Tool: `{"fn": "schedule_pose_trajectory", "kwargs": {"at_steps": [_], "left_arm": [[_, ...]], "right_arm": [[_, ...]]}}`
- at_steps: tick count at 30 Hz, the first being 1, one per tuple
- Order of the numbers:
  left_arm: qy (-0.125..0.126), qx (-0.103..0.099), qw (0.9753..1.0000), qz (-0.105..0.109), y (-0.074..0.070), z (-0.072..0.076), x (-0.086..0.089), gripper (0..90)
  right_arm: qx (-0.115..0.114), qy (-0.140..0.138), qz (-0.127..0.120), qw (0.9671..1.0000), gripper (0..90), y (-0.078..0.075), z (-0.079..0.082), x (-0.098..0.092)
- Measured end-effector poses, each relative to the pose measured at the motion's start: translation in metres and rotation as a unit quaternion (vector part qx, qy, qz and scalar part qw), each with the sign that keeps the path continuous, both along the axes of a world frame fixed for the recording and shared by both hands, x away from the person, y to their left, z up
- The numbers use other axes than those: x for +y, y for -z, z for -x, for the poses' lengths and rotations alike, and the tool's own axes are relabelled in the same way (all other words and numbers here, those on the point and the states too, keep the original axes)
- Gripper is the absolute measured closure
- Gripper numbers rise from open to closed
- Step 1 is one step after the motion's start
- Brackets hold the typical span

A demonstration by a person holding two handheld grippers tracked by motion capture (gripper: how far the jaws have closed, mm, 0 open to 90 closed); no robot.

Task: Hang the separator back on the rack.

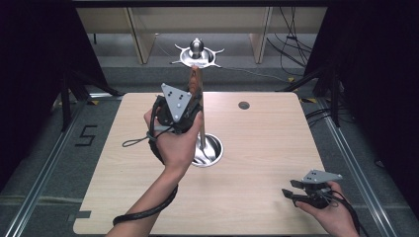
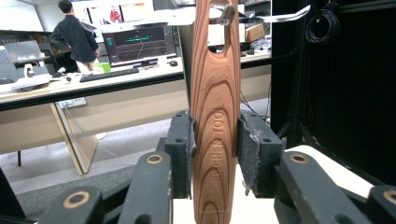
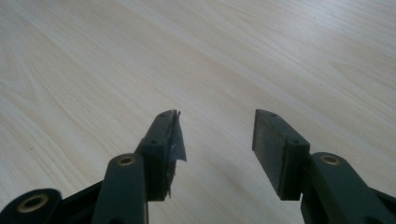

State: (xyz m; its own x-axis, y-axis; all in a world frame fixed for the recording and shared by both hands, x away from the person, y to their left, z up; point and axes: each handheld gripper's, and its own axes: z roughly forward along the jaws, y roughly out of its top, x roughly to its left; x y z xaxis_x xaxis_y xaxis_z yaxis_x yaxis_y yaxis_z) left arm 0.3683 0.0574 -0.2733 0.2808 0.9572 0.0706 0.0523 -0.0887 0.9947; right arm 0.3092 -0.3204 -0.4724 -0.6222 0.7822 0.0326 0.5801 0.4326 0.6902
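Note:
A wooden kitchen tool point(image 2: 215, 121) with a reddish grain stands upright, and my left gripper point(image 2: 215, 154) is shut on its handle. Its upper end has a hole hooked on a metal prong point(image 2: 223, 15) of the rack. In the high view my left gripper point(image 1: 184, 106) holds the wooden tool point(image 1: 195, 81) up beside the rack's steel pole point(image 1: 202, 128), which rises from a round steel base point(image 1: 210, 150) to a hooked top point(image 1: 196, 52). My right gripper point(image 1: 296, 190) rests low at the table's near right, open, with bare tabletop between its jaws point(image 3: 217, 140).
The light wooden table point(image 1: 257, 148) has a small dark grommet hole point(image 1: 243, 105) at the back right. Black stands and cables line both sides of the floor. In the left gripper view a person point(image 2: 77, 39) stands far off at a desk with monitors.

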Motion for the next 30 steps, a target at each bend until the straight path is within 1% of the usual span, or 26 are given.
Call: {"fn": "schedule_pose_trajectory", "kwargs": {"at_steps": [3, 6, 9, 10, 19, 24, 25, 27, 29, 30], "left_arm": [[0.001, 0.003, 1.0000, -0.001, 0.002, 0.000, 0.000, 66.4], [0.003, 0.000, 1.0000, 0.000, 0.003, 0.000, 0.000, 66.1], [0.004, 0.001, 1.0000, 0.000, 0.003, 0.001, 0.000, 66.0], [0.005, 0.001, 1.0000, 0.000, 0.003, 0.001, 0.000, 65.9], [0.015, 0.000, 0.9999, 0.003, 0.003, 0.004, 0.001, 64.4], [0.024, 0.001, 0.9997, 0.005, 0.002, 0.008, 0.005, 60.7], [0.028, 0.004, 0.9996, 0.008, 0.003, 0.010, 0.007, 59.5], [0.031, 0.006, 0.9995, 0.008, 0.004, 0.013, 0.010, 57.6], [0.038, 0.010, 0.9992, 0.010, 0.006, 0.016, 0.012, 56.1], [0.041, 0.012, 0.9990, 0.010, 0.006, 0.017, 0.014, 55.7]], "right_arm": [[0.002, 0.002, -0.001, 1.0000, 51.2, 0.000, 0.001, 0.001], [0.001, -0.001, 0.001, 1.0000, 51.2, 0.000, 0.000, 0.000], [0.002, 0.002, -0.001, 1.0000, 51.1, 0.000, 0.001, 0.001], [-0.006, -0.004, 0.003, 1.0000, 51.1, 0.000, 0.000, 0.000], [-0.004, -0.001, 0.001, 1.0000, 51.1, 0.001, 0.000, 0.000], [-0.006, -0.005, 0.002, 1.0000, 51.0, 0.001, 0.000, 0.000], [-0.005, -0.005, 0.002, 1.0000, 50.9, 0.001, 0.000, 0.000], [-0.002, -0.001, 0.000, 1.0000, 50.7, 0.001, 0.001, 0.001], [-0.006, -0.004, 0.003, 1.0000, 50.5, 0.001, 0.000, 0.000], [-0.005, -0.001, 0.001, 1.0000, 50.5, 0.001, 0.000, 0.001]]}}
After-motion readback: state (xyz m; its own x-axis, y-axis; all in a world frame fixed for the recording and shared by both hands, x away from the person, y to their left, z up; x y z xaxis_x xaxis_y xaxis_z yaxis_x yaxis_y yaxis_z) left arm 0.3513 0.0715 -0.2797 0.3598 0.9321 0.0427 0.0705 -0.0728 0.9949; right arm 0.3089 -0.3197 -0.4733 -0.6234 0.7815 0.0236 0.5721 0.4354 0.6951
